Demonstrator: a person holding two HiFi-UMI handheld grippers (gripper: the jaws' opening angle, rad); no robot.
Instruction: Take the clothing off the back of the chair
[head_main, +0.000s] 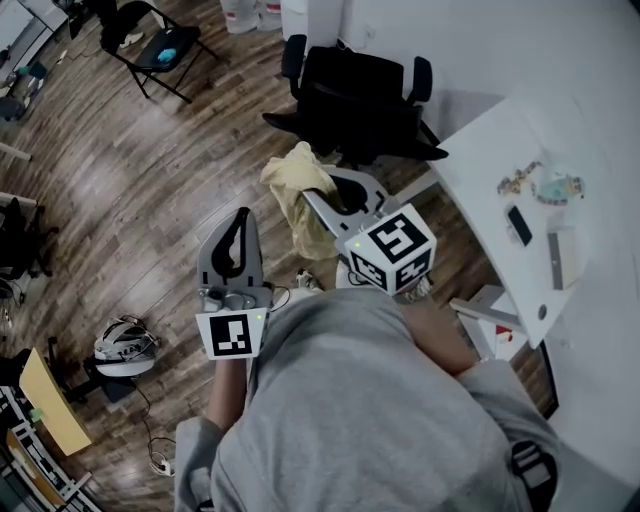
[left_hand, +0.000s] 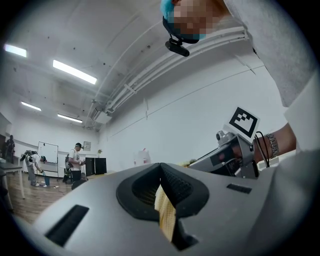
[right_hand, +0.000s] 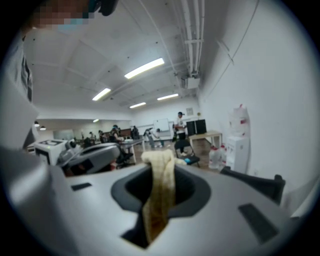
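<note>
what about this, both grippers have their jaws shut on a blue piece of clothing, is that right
Not quite: the clothing is pale yellow, not blue. The head view shows it hanging as a yellow bundle, and each gripper view shows a yellow strip of fabric between the jaws. The rest holds: the left gripper and the right gripper both have their jaws shut on it.
</note>
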